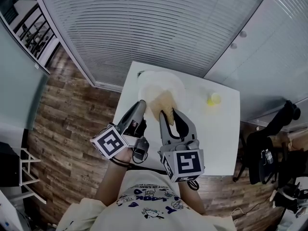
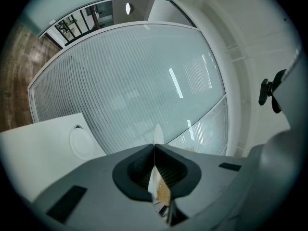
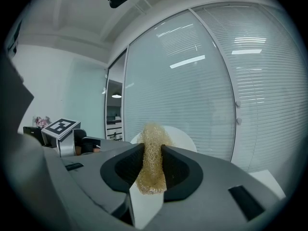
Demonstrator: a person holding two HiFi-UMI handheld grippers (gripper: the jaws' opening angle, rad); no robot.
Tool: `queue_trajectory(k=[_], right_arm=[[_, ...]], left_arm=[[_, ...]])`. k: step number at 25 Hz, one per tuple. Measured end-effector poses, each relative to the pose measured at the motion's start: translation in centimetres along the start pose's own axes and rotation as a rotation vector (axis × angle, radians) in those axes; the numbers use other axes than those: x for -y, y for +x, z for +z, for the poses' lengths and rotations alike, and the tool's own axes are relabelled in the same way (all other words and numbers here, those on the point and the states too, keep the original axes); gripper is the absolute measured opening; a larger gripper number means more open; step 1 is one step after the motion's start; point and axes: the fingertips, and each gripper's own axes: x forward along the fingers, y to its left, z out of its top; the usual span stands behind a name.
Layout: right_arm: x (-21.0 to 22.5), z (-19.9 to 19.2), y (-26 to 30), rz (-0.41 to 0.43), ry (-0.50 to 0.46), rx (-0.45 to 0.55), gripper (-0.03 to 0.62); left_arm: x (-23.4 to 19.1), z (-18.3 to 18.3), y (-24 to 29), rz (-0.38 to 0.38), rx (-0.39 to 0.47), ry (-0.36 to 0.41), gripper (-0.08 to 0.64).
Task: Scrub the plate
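A white plate (image 1: pixel 163 81) is held up above the white table (image 1: pixel 226 129), tilted. My left gripper (image 1: pixel 142 103) is shut on its near left rim; in the left gripper view the plate (image 2: pixel 158 133) shows edge-on, rising from between the closed jaws of the left gripper (image 2: pixel 154 146). My right gripper (image 1: pixel 167 113) is shut on a tan mesh scrubber (image 1: pixel 162 101) that rests against the plate's face. In the right gripper view the scrubber (image 3: pixel 151 167) fills the gap of the right gripper (image 3: pixel 152 147), with the plate (image 3: pixel 182 137) right behind it.
A small yellow object (image 1: pixel 213 99) sits on the table to the right of the plate. A white round dish (image 2: pixel 81 142) lies near the table's far left corner. Slatted blinds (image 1: pixel 159 23) run behind the table; wooden floor (image 1: pixel 72 109) lies to its left.
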Motion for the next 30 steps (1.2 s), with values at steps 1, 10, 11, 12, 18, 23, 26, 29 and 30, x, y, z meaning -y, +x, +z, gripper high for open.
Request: queue_trajectory(k=[1,10,11,12,18,23,26,29,30], right_arm=[[0.1,0.0,-0.1,-0.003,0.001,0.000,0.104],[1.6,-0.3,-0.2,-0.039,-0.001,-0.002,0.104],[1.8,-0.3,-0.2,-0.044,0.001,-0.002,0.104],[2.0,-0.3,-0.3,-0.050,0.002,-0.002,0.105],[3.3,-0.3,-0.6,-0.092,0.006,0.005,0.105],[4.8,0.0,-1.2,-0.138,0.011,0.014,0.106],[5.8,0.2,-1.4,-0.161,0.013,0.020,0.104],[6.5,0.3,-1.6,-0.178,0.017,0.025,0.106],[6.8,0.4,-1.7,-0.183,0.019,0.027,0.104]], left_arm=[[0.1,0.1,0.0,-0.002,0.003,0.000,0.025],[0.6,0.3,0.2,-0.029,0.009,0.005,0.025],[0.6,0.4,0.2,-0.029,0.009,0.003,0.025],[0.6,0.3,0.2,-0.029,0.009,0.003,0.025],[0.5,0.0,0.0,-0.030,0.002,0.002,0.025],[1.1,-0.1,0.0,-0.046,0.003,0.005,0.025],[0.9,-0.5,-0.1,-0.038,-0.003,-0.010,0.025],[0.9,-0.8,0.0,-0.038,-0.008,-0.020,0.025],[1.2,-0.9,0.0,-0.046,-0.008,-0.020,0.025]])
